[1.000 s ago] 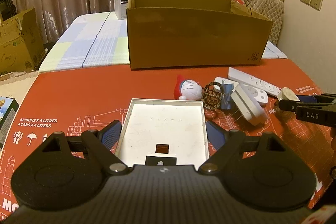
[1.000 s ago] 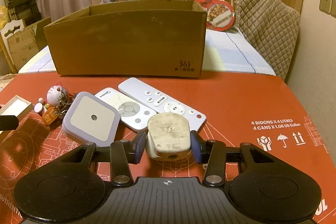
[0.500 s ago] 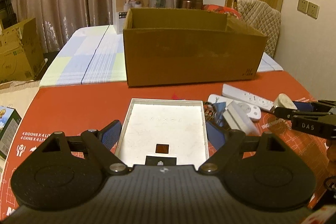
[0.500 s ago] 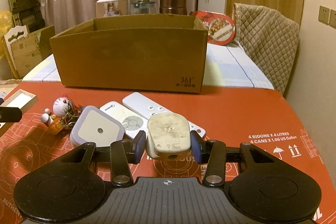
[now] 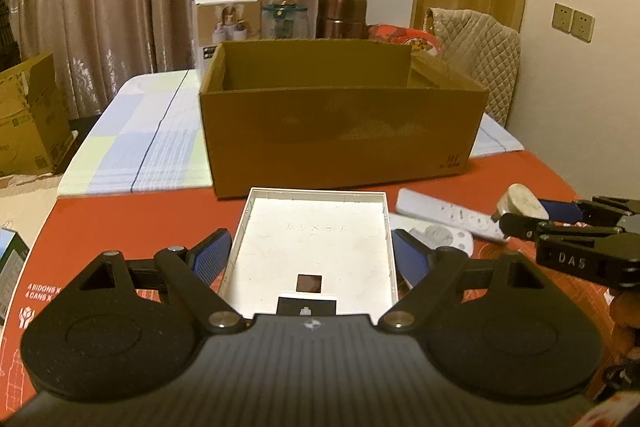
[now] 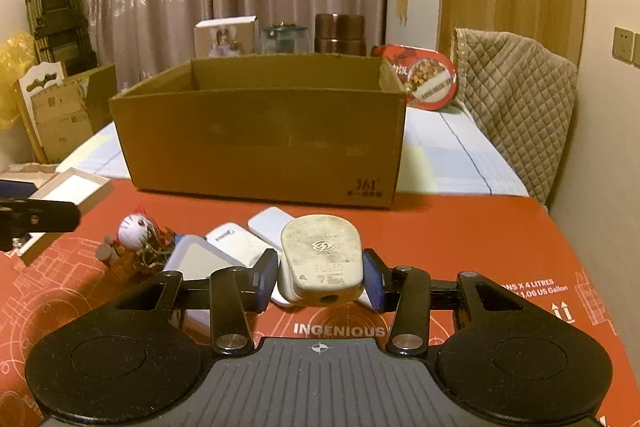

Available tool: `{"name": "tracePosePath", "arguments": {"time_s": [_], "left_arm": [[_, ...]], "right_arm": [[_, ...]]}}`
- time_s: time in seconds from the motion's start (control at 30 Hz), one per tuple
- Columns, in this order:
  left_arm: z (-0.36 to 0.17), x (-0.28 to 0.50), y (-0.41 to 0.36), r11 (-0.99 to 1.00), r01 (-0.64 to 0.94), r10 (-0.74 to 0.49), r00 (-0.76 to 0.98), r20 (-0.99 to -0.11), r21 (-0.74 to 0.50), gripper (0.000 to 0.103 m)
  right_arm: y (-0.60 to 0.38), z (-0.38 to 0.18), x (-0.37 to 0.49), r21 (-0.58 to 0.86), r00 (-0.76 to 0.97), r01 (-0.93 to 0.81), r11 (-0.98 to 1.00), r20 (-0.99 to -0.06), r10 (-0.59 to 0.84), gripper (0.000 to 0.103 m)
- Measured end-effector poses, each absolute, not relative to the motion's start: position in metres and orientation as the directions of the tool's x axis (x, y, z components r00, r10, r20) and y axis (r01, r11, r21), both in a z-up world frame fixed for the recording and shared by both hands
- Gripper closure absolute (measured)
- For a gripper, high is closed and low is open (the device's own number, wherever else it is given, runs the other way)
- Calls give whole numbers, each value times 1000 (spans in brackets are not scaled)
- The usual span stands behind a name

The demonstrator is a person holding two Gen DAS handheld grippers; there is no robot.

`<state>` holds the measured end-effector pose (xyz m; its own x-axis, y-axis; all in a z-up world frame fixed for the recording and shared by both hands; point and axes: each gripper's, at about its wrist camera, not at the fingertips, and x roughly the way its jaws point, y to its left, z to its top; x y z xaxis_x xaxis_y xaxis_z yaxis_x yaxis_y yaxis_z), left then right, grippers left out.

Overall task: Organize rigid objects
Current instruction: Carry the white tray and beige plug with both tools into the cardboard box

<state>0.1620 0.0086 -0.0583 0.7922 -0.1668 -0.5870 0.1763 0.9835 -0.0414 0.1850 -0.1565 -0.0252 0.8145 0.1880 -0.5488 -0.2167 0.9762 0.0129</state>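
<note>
Left gripper (image 5: pixel 311 259) is clamped on a shallow white box tray (image 5: pixel 314 239) by its two long sides, kept level, open face up, lifted off the red mat (image 5: pixel 132 223); likely carried toward the cardboard box (image 5: pixel 340 131) just beyond its far edge. Right gripper (image 6: pixel 320 277) is closed on a white fused plug (image 6: pixel 320 255), pads on its flat sides, raised above the clutter. Below and left of the plug: two white remotes (image 6: pixel 236 241), a grey square device (image 6: pixel 196 259), a small cat figurine with keyring (image 6: pixel 134 229). The cardboard box is farther back, open top facing both grippers, so both items probably go in there.
</note>
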Motion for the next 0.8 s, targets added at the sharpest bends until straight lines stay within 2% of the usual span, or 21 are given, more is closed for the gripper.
{"name": "tracePosePath", "arguments": {"time_s": [0.27,0.43,0.63,0.8], "left_arm": [[-40,177,-9,975,212,-215,802,-558,-72,20],[-16,192,-15,972,221,-228,839,-495,-73,20],[8,227,-13,975,212,-221,871,-440,-70,20],[19,266,-11,973,222,-231,875,-427,-71,20]], "right_arm": [[-162,-8,189,39,822,-214,976,-533,202,61],[-160,10,198,28,835,-234,972,-506,215,61],[-159,43,225,36,859,-246,969,-456,235,61],[-158,70,260,29,875,-253,967,-420,241,61]]}}
